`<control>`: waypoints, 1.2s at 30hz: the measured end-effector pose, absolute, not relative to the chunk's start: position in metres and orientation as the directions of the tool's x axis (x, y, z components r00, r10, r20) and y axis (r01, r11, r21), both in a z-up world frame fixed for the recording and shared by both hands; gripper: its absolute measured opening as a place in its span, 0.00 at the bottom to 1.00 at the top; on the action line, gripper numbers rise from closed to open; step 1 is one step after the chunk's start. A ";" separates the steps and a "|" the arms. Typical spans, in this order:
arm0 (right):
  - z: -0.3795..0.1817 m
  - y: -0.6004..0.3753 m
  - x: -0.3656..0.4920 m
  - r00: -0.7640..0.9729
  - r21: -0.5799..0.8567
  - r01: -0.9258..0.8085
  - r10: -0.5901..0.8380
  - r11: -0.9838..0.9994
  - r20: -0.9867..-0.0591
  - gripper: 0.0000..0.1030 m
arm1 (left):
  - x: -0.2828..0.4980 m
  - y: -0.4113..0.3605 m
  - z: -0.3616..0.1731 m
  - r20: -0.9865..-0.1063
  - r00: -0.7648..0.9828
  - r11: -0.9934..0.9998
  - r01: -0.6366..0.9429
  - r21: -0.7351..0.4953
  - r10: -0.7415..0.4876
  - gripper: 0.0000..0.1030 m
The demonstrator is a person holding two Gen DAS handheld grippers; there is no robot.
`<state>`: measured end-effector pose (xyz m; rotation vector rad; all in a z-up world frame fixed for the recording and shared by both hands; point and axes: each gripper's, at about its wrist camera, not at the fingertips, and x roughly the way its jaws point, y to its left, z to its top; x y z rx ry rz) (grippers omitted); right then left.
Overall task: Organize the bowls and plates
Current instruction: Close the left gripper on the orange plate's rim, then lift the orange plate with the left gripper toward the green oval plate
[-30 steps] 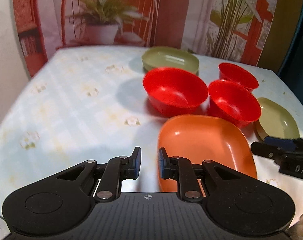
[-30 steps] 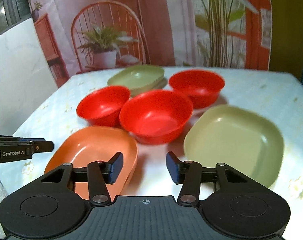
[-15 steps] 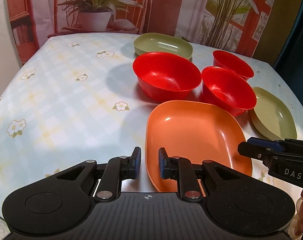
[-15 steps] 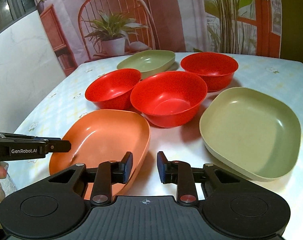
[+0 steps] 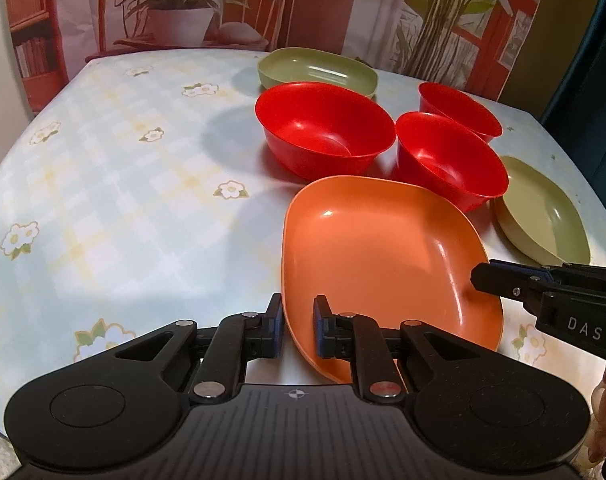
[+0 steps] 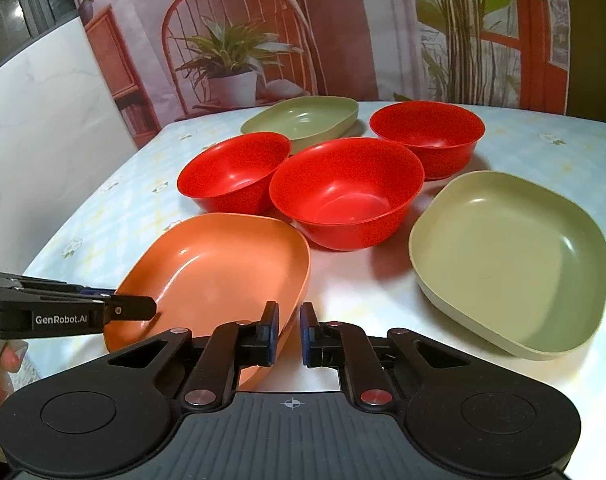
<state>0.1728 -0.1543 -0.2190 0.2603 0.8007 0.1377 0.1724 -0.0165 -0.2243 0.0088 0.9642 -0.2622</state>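
A: Plates and bowls sit spread over the flowered table [image 5: 115, 184], none stacked. The orange plate [image 5: 375, 256] is nearest, with nothing in it.

B: And the grippers?

A: Both are on that orange plate. The left gripper [image 5: 297, 328] has its jaws drawn narrow on the plate's near left rim, one pad outside the wall and one inside. The right gripper [image 6: 289, 336] has just been closing, and its jaws are now narrow on the plate's near right rim, which runs between the pads.

B: What is behind the plate?

A: Three red bowls. The middle red bowl [image 6: 345, 192] is just beyond the orange plate, the left red bowl [image 6: 233, 174] is right beside it, rims about touching, and the far red bowl [image 6: 427, 136] stands behind to the right. All three hold nothing.

B: Any green ones?

A: Two. The near green plate [image 6: 511, 260] lies to the right of the orange one, apart from it, bare inside. The far green plate [image 6: 303, 118] sits at the back behind the bowls, also bare.

B: Is a person visible?

A: Only fingertips [image 6: 7, 360] at the left edge of the right wrist view, behind the left gripper.
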 end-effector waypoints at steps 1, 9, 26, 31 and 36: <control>-0.219 -0.154 0.173 0.688 0.282 -0.023 0.220 0.959 -0.691 0.10 | 0.172 -0.017 -0.224 -0.812 0.543 0.969 0.226 -0.104 -0.214 0.13; -0.225 -0.157 0.173 0.675 0.299 -0.006 0.224 0.954 -0.703 0.10 | 0.167 -0.020 -0.224 -0.806 0.551 0.964 0.250 -0.089 -0.217 0.10; -0.210 -0.148 0.168 0.689 0.281 -0.040 0.230 0.959 -0.688 0.10 | 0.158 -0.011 -0.214 -0.804 0.554 0.964 0.254 -0.083 -0.216 0.11; -0.205 -0.148 0.161 0.698 0.276 -0.028 0.217 0.961 -0.682 0.10 | 0.153 -0.013 -0.208 -0.790 0.568 0.959 0.272 -0.086 -0.231 0.11; -0.189 -0.151 0.155 0.720 0.284 -0.027 0.215 0.959 -0.660 0.10 | 0.153 -0.011 -0.189 -0.757 0.601 0.951 0.298 -0.084 -0.256 0.11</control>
